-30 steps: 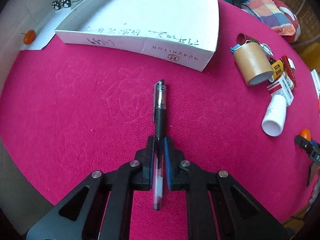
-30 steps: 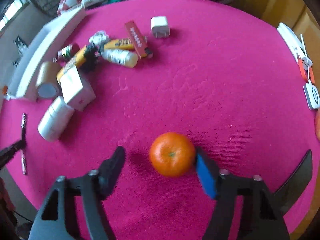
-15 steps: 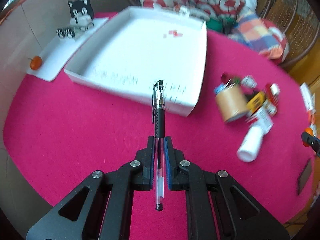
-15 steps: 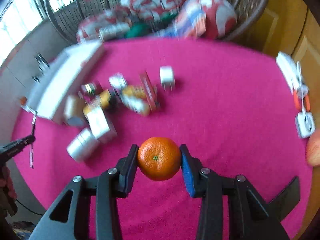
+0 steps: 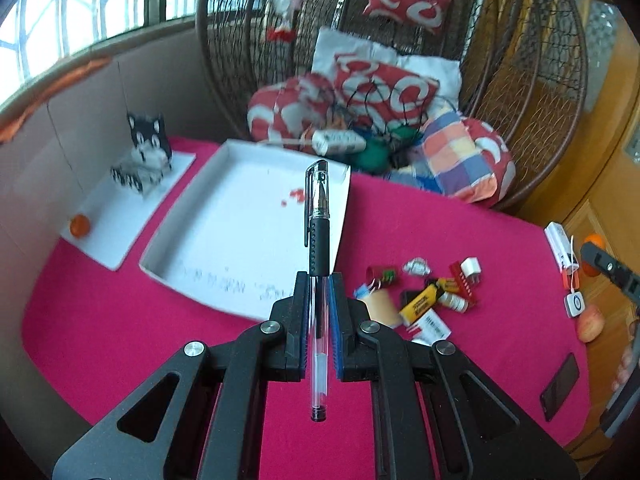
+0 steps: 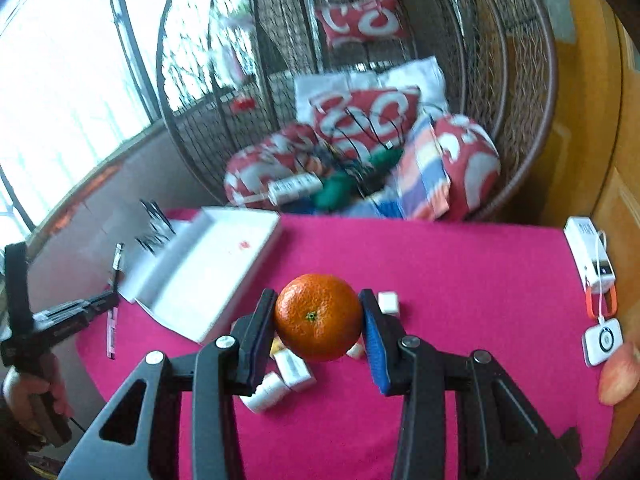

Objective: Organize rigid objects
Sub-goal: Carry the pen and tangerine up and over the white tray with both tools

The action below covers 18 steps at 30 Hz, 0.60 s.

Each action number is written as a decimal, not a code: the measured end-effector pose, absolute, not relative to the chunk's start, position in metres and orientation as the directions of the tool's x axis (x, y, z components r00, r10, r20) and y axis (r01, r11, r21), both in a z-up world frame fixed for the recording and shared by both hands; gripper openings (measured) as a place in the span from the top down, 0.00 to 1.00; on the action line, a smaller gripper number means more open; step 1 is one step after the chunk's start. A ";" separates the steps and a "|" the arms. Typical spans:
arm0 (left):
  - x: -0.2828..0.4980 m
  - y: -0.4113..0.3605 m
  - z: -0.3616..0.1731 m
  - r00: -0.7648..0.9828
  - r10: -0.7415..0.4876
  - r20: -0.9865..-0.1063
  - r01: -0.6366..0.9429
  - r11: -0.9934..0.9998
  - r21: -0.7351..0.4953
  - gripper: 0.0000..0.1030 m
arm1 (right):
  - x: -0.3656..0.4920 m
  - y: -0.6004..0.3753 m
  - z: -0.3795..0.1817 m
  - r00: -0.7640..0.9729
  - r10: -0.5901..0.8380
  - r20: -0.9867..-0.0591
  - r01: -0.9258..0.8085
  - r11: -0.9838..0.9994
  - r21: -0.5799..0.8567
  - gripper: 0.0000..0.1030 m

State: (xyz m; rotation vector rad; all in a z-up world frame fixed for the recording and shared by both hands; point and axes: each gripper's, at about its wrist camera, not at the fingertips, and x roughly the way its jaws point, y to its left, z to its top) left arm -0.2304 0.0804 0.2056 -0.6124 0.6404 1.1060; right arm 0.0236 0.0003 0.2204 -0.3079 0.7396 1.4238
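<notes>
Pen (image 5: 318, 240) clamped in left hand-held gripper (image 5: 319, 280), cap forward; right hand-held gripper (image 6: 318, 312) grips orange (image 6: 318, 316).

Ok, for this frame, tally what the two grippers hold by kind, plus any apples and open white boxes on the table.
Pens: 1, in the left gripper
Oranges: 1, in the right gripper
Apples: 1
Open white boxes: 1
Total: 4
</notes>
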 end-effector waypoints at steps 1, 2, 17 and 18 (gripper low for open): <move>-0.229 0.079 0.211 0.308 0.617 -0.724 -0.937 0.329 -0.118 0.92 | 0.022 0.000 0.228 -0.034 0.796 -0.604 -0.959 0.144 0.244 0.61; -0.227 0.079 0.218 0.303 0.632 -0.713 -0.936 0.336 -0.100 0.92 | 0.021 -0.002 0.236 -0.041 0.811 -0.584 -0.959 0.133 0.252 0.61; -0.255 0.137 0.286 0.370 0.712 -0.597 -0.911 0.405 -0.081 0.92 | -0.022 0.033 0.312 -0.008 0.910 -0.414 -0.961 0.107 0.255 0.61; -0.259 0.142 0.289 0.377 0.713 -0.591 -0.908 0.410 -0.084 0.92 | -0.025 0.035 0.313 -0.007 0.912 -0.410 -0.961 0.107 0.254 0.61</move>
